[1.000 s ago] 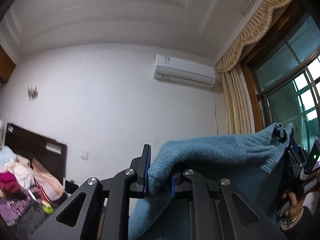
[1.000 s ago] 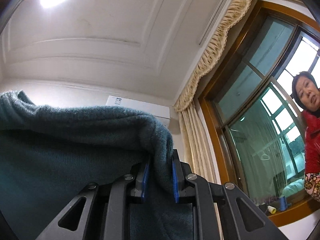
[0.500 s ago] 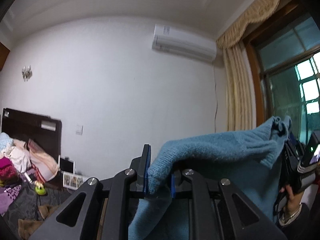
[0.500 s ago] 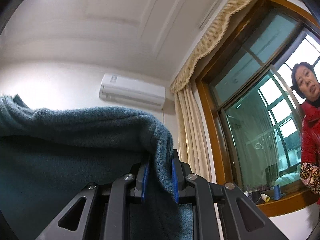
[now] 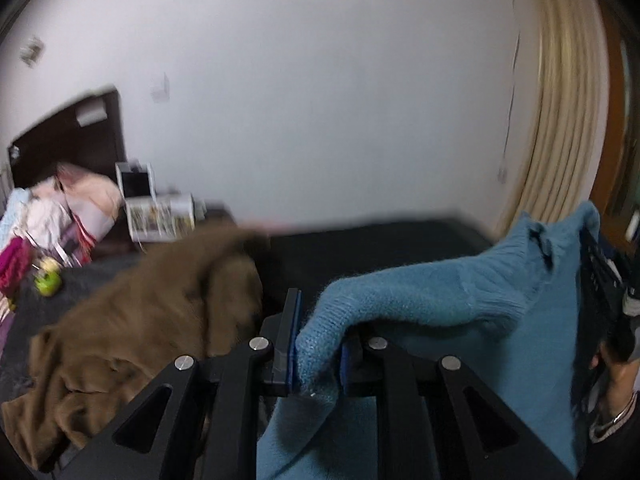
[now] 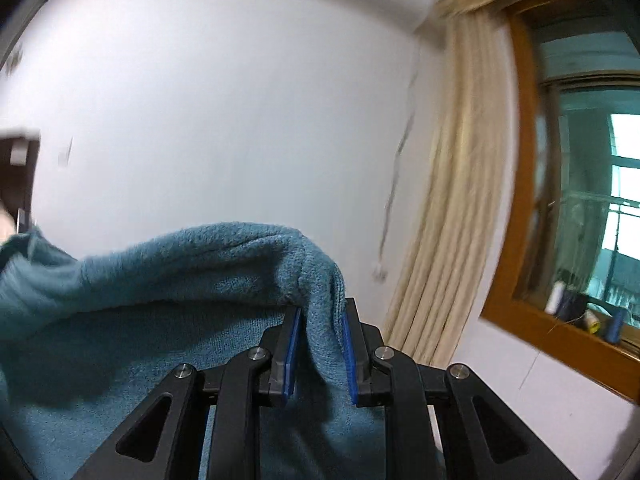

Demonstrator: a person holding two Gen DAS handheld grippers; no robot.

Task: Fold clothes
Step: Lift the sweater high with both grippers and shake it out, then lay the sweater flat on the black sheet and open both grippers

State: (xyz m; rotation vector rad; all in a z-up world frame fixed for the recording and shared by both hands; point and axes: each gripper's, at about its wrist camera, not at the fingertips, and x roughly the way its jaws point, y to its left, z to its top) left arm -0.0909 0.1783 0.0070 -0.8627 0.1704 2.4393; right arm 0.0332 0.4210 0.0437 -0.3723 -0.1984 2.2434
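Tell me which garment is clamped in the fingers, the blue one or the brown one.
The blue knit sweater: both grippers pinch its edge, holding it up. The brown garment lies loose on the dark bed.
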